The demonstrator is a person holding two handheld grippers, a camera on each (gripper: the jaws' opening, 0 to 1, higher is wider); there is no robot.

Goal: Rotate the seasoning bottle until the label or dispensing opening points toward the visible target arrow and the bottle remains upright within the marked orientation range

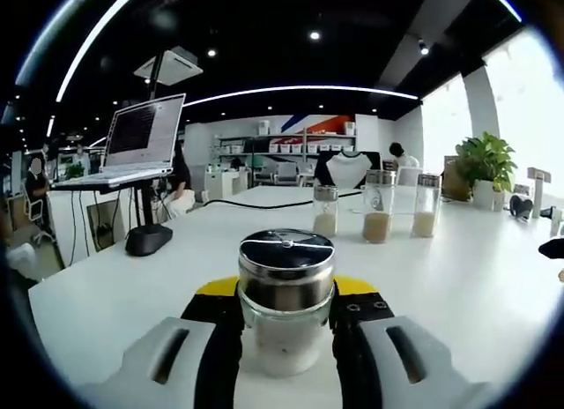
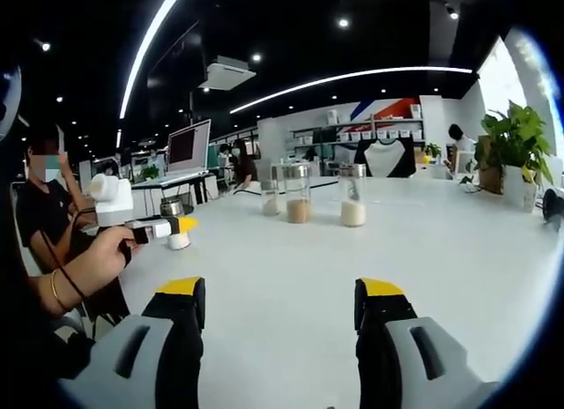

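Note:
A glass seasoning bottle [image 1: 286, 325] with a shiny metal lid and pale powder inside stands upright on the white table [image 1: 132, 286]. My left gripper [image 1: 286, 290] is shut on it, one yellow-tipped jaw pressed on each side. In the right gripper view the same bottle [image 2: 179, 241] appears small at the left, held by the left gripper [image 2: 167, 226] in a person's hand [image 2: 101, 255]. My right gripper [image 2: 280, 312] stands open above the table with nothing between its jaws.
Three more glass bottles [image 1: 377, 213] stand in a row farther along the table, also visible as bottles [image 2: 298, 196]. A laptop on a stand [image 1: 141, 140] rises at the left, with its black base [image 1: 148, 240]. A potted plant [image 1: 485, 167] is at the far right. A seated person [image 2: 53, 206] is at the left.

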